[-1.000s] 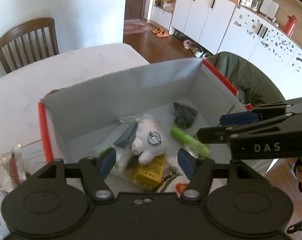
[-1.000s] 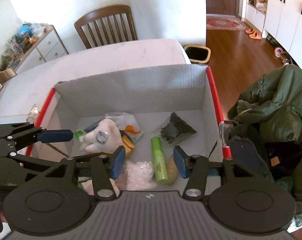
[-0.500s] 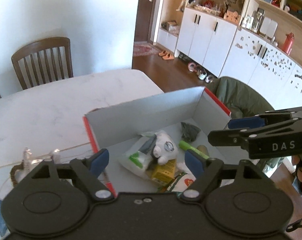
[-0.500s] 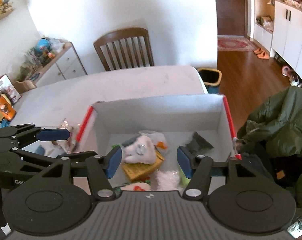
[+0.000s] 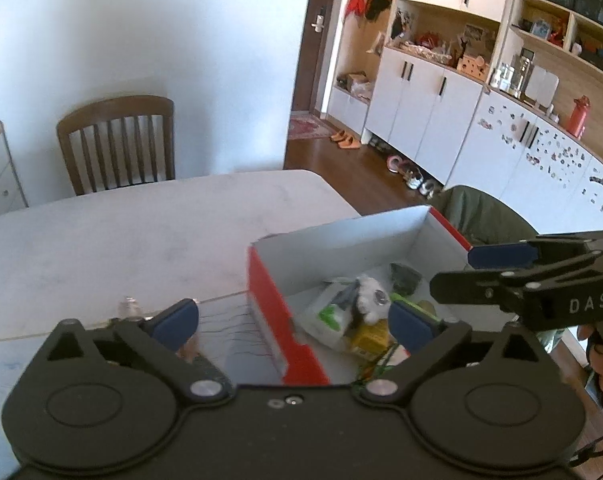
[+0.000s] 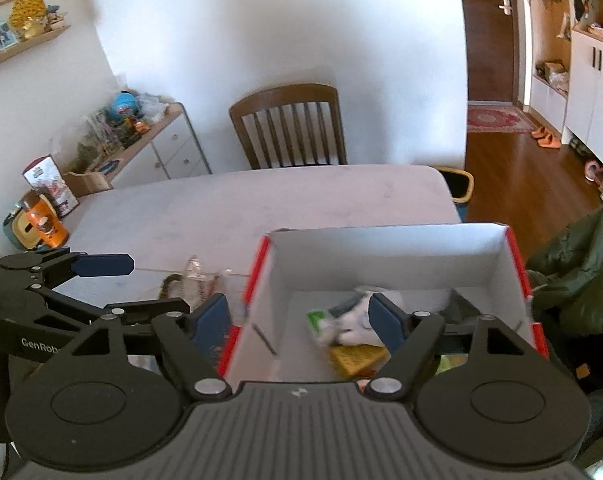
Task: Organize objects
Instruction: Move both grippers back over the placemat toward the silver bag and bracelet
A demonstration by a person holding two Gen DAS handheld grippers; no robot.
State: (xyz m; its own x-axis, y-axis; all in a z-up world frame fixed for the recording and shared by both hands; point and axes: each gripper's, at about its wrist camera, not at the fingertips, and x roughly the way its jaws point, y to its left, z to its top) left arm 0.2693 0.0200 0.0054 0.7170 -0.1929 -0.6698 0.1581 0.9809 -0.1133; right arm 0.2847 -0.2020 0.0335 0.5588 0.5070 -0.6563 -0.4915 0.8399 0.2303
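A cardboard box (image 5: 267,300), red outside and white inside, stands on the pale table (image 5: 141,232). In it lie a white plush toy (image 5: 367,298), a yellow carton (image 5: 371,338), a green-and-white packet (image 5: 327,316), a dark crumpled piece (image 5: 405,276) and a green tube (image 5: 415,307). My left gripper (image 5: 292,322) hangs open and empty, high over the box's left wall. My right gripper (image 6: 299,318) is open and empty too, above the same box (image 6: 381,256), with the plush toy (image 6: 351,322) and yellow carton (image 6: 357,356) below it. Each gripper shows in the other's view: right (image 5: 461,272), left (image 6: 141,284).
Crinkled clear wrappers (image 6: 189,280) lie on the table left of the box. A wooden chair (image 6: 293,128) stands at the far side. A green jacket (image 6: 581,264) hangs to the right. An orange container (image 6: 41,224) sits at the table's left edge.
Both grippers have risen and drawn back from the box, which now looks smaller and sits further right. Both stay open with nothing held.
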